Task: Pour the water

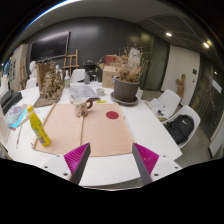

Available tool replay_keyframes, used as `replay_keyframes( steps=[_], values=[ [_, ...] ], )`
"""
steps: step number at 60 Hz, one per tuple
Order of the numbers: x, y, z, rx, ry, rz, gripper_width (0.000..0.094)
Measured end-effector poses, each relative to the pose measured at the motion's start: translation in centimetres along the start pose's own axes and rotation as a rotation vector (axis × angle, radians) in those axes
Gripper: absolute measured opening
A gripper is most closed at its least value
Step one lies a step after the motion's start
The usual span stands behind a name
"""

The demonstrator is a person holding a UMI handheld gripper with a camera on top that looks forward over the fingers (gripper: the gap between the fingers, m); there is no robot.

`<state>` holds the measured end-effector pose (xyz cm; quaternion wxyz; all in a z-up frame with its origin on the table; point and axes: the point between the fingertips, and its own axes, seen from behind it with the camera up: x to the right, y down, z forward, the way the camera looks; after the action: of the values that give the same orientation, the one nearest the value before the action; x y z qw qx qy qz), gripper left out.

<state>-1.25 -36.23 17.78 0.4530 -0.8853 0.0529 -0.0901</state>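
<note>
A tan mat [88, 128] lies on the white table [150, 125]. On its far part stands a small pale vessel with a dark handle [85, 103], and to its right a small red round thing [112, 115] lies flat. A yellow bottle [38, 126] stands upright off the mat's left edge. My gripper [111, 166] is open over the table's near edge with nothing between its fingers. The magenta pads [76, 158] sit wide apart, well short of the vessel.
A potted plant with dry stalks [126, 86] stands at the table's far side, among boxes and clutter [80, 82]. A white chair [166, 103] and a dark bag on another chair [181, 127] are to the right. Blue items [17, 117] lie at the left.
</note>
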Motion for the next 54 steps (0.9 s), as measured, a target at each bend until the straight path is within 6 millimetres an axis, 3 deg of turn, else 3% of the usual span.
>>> replay_keyframes(
  steps=[17, 29, 35, 42, 47, 51, 54],
  values=[
    [-19.1, 4.0, 1.7, -0.007, -0.205, -0.011, 0.0859],
    [-29.6, 3.7, 5.4, 0.076, -0.288, -0.056, 0.0861],
    [-33.0, 2.6, 8.0, 0.124, -0.287, -0.043, 0.0854],
    [-35.2, 1.3, 11.3, 0.152, -0.254, 0.016, 0.0817],
    [-36.2, 0.6, 13.1, 0.167, -0.247, 0.05, 0.07],
    [-36.5, 0.1, 13.8, 0.186, -0.24, 0.048, 0.0496],
    [-36.5, -0.3, 14.2, 0.195, -0.221, 0.04, 0.0467]
  ],
)
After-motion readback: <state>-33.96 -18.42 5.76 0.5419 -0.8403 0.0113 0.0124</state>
